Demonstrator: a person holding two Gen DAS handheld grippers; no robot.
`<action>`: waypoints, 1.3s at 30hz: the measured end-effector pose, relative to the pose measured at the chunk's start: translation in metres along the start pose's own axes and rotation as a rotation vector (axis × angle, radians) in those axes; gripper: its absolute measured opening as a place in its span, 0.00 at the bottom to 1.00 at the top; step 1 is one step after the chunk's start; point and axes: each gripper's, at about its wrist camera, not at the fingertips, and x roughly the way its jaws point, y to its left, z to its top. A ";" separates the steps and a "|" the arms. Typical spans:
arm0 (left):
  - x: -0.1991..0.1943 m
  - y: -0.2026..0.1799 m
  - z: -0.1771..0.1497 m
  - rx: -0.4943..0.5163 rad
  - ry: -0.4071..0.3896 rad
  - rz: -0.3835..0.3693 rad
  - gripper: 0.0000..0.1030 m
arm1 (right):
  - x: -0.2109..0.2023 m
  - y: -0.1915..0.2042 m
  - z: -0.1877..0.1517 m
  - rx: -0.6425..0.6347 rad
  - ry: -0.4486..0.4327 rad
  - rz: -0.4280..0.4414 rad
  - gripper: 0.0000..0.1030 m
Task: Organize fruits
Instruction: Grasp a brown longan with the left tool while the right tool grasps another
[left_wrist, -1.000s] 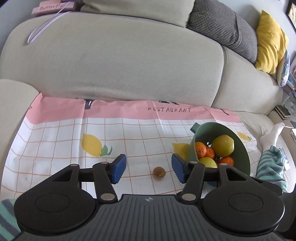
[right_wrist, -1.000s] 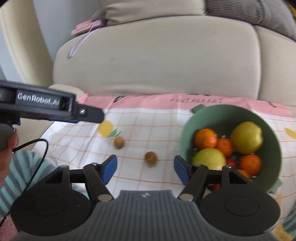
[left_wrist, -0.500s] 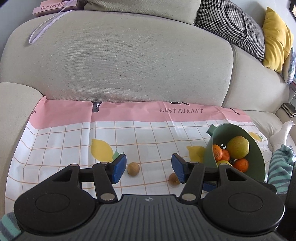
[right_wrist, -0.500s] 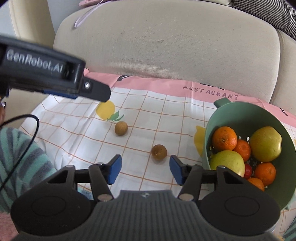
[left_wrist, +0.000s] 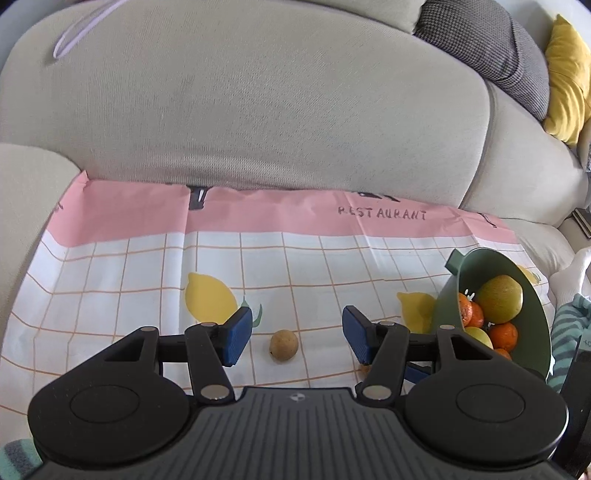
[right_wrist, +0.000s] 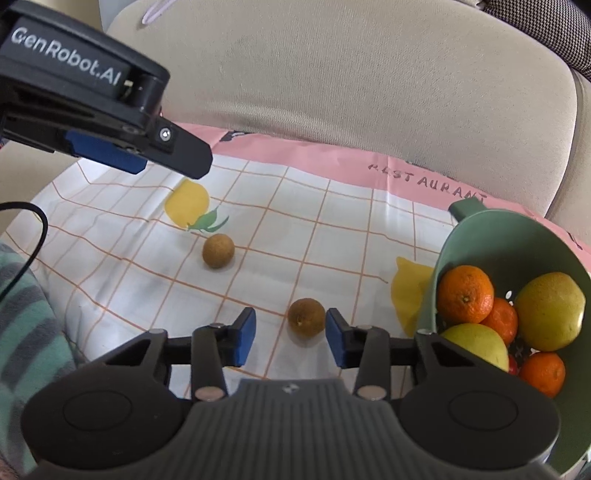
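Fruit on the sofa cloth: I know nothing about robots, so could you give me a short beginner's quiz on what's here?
1. How many small round brown fruits lie loose on the checked cloth?
2. What sits between the fingers of the right hand-held gripper? A: an orange. B: a brown fruit. C: nothing.
3. True or false: the green plastic colander bowl is empty.

Key:
1. Two.
2. B. The jaws have just been closing around it, but a gap remains on one side.
3. False. It holds oranges and yellow-green fruits.
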 end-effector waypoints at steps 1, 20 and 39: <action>0.003 0.002 0.001 -0.008 0.007 -0.003 0.64 | 0.002 -0.001 0.000 0.003 0.003 0.001 0.34; 0.062 0.001 -0.015 0.038 0.179 0.011 0.62 | 0.020 -0.004 0.002 -0.006 -0.021 0.019 0.23; 0.081 0.002 -0.024 0.058 0.151 0.001 0.27 | 0.020 -0.008 0.000 0.006 -0.035 0.047 0.23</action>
